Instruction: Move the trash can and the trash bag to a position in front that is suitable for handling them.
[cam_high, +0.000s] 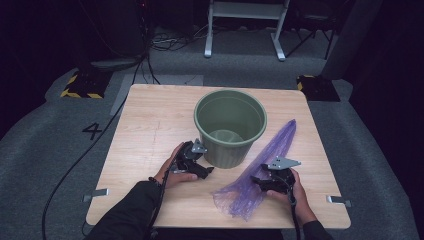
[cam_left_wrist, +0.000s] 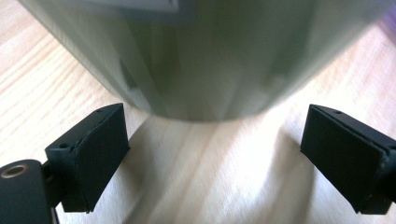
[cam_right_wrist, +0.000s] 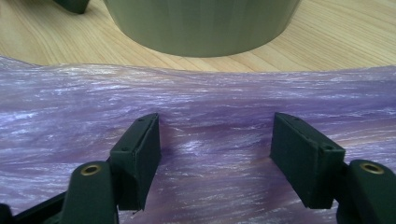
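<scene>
green bucket (cam_high: 230, 127), one; purple bag (cam_high: 260, 172), one; left tongs (cam_high: 207, 170) and right tongs (cam_high: 256, 181) both spread

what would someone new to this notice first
Probably the green bucket, standing upright and empty in the middle of the wooden table. Next, the sheer purple bag lying stretched flat to its right. The left gripper sits open at the bucket's base, and the right gripper rests open over the bag.
</scene>
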